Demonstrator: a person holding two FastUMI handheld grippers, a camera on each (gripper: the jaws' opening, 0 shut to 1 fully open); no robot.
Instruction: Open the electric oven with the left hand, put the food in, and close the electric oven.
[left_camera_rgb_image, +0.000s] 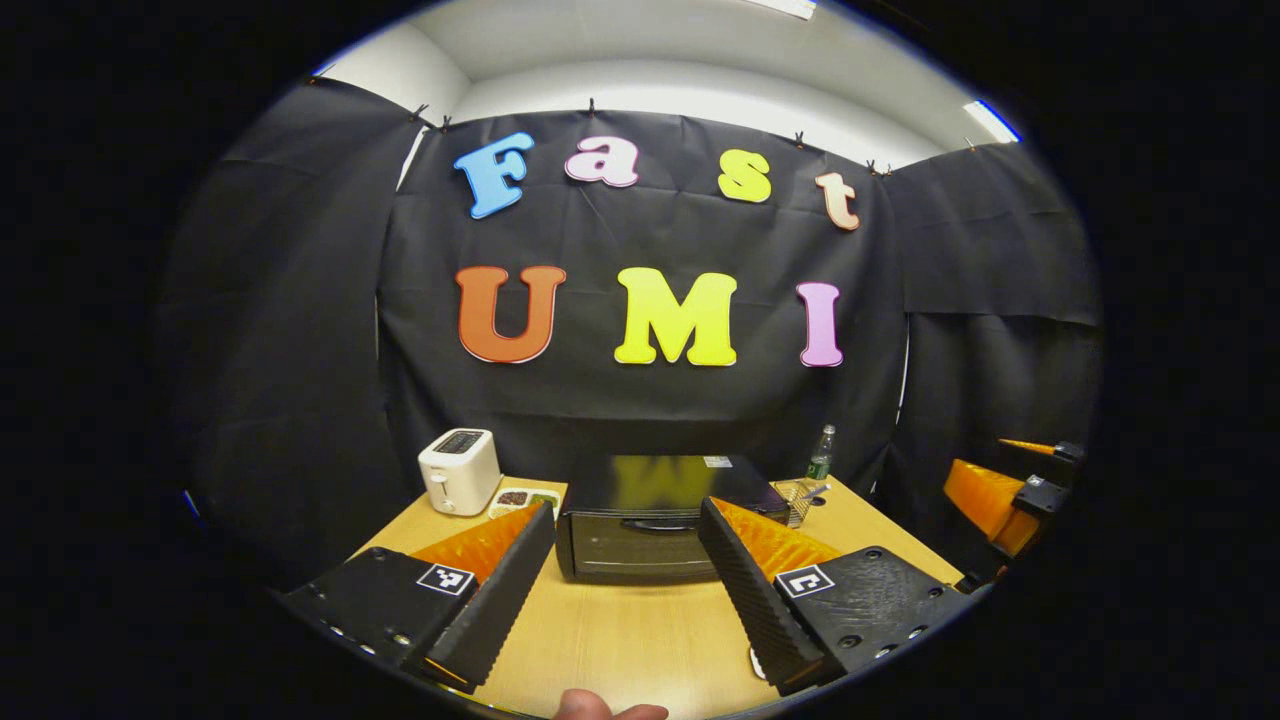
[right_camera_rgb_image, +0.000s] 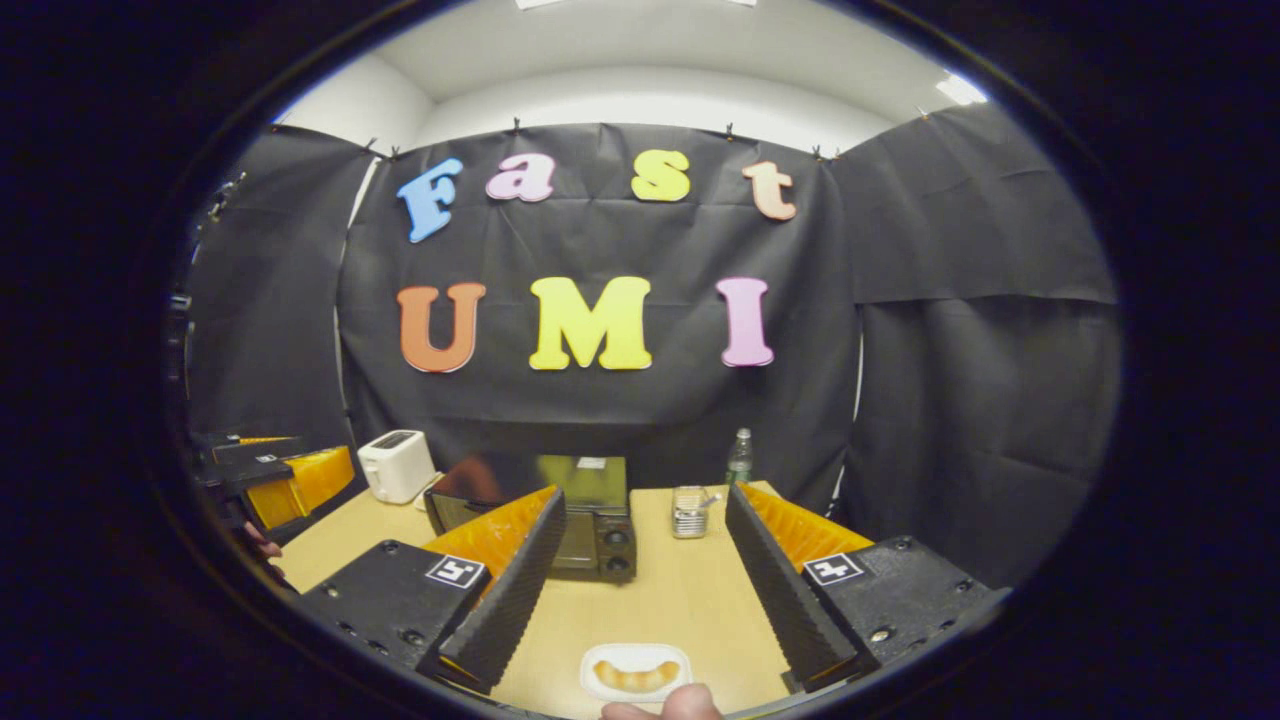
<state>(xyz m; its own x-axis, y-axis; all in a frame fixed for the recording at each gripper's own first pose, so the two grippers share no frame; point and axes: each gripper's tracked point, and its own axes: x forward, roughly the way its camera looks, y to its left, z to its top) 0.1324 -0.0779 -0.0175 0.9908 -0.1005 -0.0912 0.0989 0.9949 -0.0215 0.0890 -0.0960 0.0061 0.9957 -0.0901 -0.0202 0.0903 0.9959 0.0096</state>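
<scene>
You face a light wooden surface (left_camera_rgb_image: 620, 640) inside a booth hung with black cloth, white wall and ceiling above it. The black electric oven (left_camera_rgb_image: 650, 520) sits at the middle of the surface, door shut. Left of the oven stand a white toaster (left_camera_rgb_image: 458, 470) and a small tray of food (left_camera_rgb_image: 524, 498); right of it, a metal holder (right_camera_rgb_image: 688, 512) and a green bottle (left_camera_rgb_image: 820, 455). Nearer to you than the oven, a white plate with the food (right_camera_rgb_image: 636, 674), a curved pastry, lies on the surface. Your left gripper (left_camera_rgb_image: 625, 590) and right gripper (right_camera_rgb_image: 645, 590) both hover with fingers spread wide, grasping nothing.
</scene>
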